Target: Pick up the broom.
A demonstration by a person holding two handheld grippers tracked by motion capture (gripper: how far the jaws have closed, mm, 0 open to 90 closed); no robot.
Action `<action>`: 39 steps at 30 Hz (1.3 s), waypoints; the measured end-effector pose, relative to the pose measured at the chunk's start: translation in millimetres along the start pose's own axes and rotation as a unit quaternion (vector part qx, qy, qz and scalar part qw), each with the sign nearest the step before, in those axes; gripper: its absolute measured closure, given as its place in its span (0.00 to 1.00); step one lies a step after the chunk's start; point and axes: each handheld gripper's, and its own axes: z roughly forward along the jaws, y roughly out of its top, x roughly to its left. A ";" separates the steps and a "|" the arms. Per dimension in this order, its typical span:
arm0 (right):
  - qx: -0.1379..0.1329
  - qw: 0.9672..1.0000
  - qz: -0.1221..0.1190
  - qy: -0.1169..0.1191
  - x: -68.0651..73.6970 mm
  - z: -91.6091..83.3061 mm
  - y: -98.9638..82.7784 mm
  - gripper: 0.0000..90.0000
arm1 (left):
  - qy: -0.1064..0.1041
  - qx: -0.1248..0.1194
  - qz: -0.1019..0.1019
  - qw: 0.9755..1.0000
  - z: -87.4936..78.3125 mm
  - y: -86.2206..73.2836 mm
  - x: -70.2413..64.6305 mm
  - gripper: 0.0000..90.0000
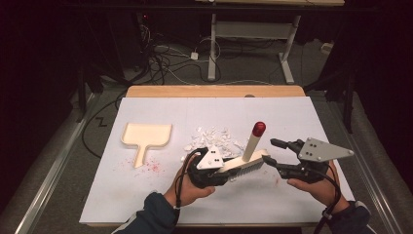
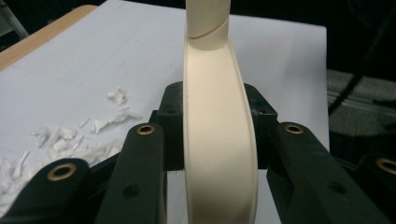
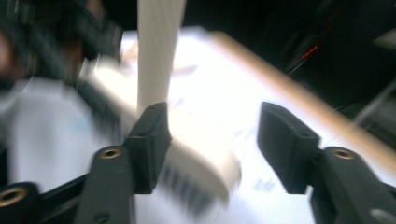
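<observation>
A cream brush with an upright handle and a red tip is held just above the white table sheet. My left gripper is shut on the brush's long body, which runs between its jaws in the left gripper view. My right gripper stands open at the brush's other end. In the right gripper view the blurred brush head lies between the spread jaws, nearer the left one and with a clear gap to the right pad. A pile of white scraps lies just beyond the brush.
A cream dustpan lies flat at the left, handle toward me, with red specks beside it. The white sheet covers a wooden table whose far edge shows. Cables and desk legs stand on the floor beyond.
</observation>
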 end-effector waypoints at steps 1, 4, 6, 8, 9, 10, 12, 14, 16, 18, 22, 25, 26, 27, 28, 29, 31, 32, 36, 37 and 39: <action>0.025 0.999 -0.004 0.021 -2.6 1.7 -2.6 0.47 | -0.003 0.005 0.007 1.000 -2.9 -2.1 0.1 0.72; 0.052 0.996 -0.021 0.069 -1.9 9.2 -11.6 0.45 | -0.027 0.015 0.018 0.999 -5.3 -6.7 0.6 0.72; 0.069 0.994 -0.031 0.085 2.2 19.1 -15.4 0.44 | -0.043 0.024 0.030 0.998 -4.5 -7.6 -1.4 0.72; 0.088 0.989 -0.040 0.114 7.4 29.5 -18.5 0.43 | -0.059 0.025 0.043 0.997 -4.4 -7.1 -3.9 0.72; 0.098 0.986 -0.049 0.123 10.6 34.1 -19.9 0.42 | -0.068 0.025 0.047 0.996 -4.5 -6.5 -4.9 0.72; 0.107 0.983 -0.051 0.138 13.8 38.0 -21.3 0.43 | -0.079 0.024 0.051 0.995 -4.3 -6.1 -5.9 0.72; 0.123 0.976 -0.062 0.168 19.1 45.9 -24.2 0.43 | -0.092 0.024 0.062 0.993 -3.6 -5.4 -8.3 0.72; 0.139 0.970 -0.066 0.186 23.9 51.9 -26.8 0.48 | -0.102 0.029 0.072 0.992 -1.9 -4.8 -10.5 0.72; 0.138 0.965 -0.089 0.205 25.6 57.3 -27.6 0.59 | -0.103 0.032 0.072 0.992 0.1 -5.0 -11.2 0.72; 0.139 0.963 -0.076 0.217 29.3 56.6 -27.8 0.64 | -0.107 0.032 0.072 0.991 1.3 -6.3 -10.3 0.71; 0.148 0.959 -0.073 0.232 31.8 57.1 -27.6 0.73 | -0.094 0.029 0.073 0.992 1.3 -8.3 -8.5 0.67; 0.135 0.960 -0.075 0.234 29.8 59.4 -26.7 0.75 | -0.067 0.021 0.083 0.994 -1.8 -9.4 -8.8 0.59; 0.142 0.961 -0.064 0.230 30.7 57.4 -26.7 0.76 | -0.038 0.013 0.092 0.995 -6.2 -11.4 -7.7 0.56; 0.142 0.962 -0.062 0.223 29.2 56.7 -27.2 0.76 | -0.025 0.006 0.088 0.996 -9.3 -12.2 -5.4 0.54; 0.141 0.964 -0.057 0.216 26.4 56.5 -27.7 0.76 | -0.015 0.001 0.084 0.996 -12.7 -13.0 -2.6 0.52; 0.141 0.966 -0.051 0.212 22.5 55.0 -28.8 0.76 | -0.004 -0.001 0.081 0.997 -15.9 -13.9 -0.1 0.50; 0.133 0.971 -0.029 0.195 14.1 51.4 -30.5 0.76 | 0.019 -0.007 0.070 0.997 -22.7 -17.1 4.6 0.44; 0.135 0.974 -0.025 0.180 10.6 48.6 -30.9 0.76 | 0.019 -0.007 0.070 0.997 -22.7 -17.1 4.6 0.38; 0.110 0.983 -0.003 0.145 -3.6 36.9 -31.5 0.76 | 0.076 0.009 0.073 0.994 -34.3 -26.5 9.6 0.35; 0.103 0.986 0.007 0.134 -6.6 33.6 -31.1 0.76 | 0.098 0.012 0.066 0.993 -40.8 -32.4 12.5 0.32; 0.090 0.989 0.020 0.117 -13.1 27.7 -30.0 0.76 | 0.121 0.012 0.059 0.991 -48.0 -39.7 15.3 0.29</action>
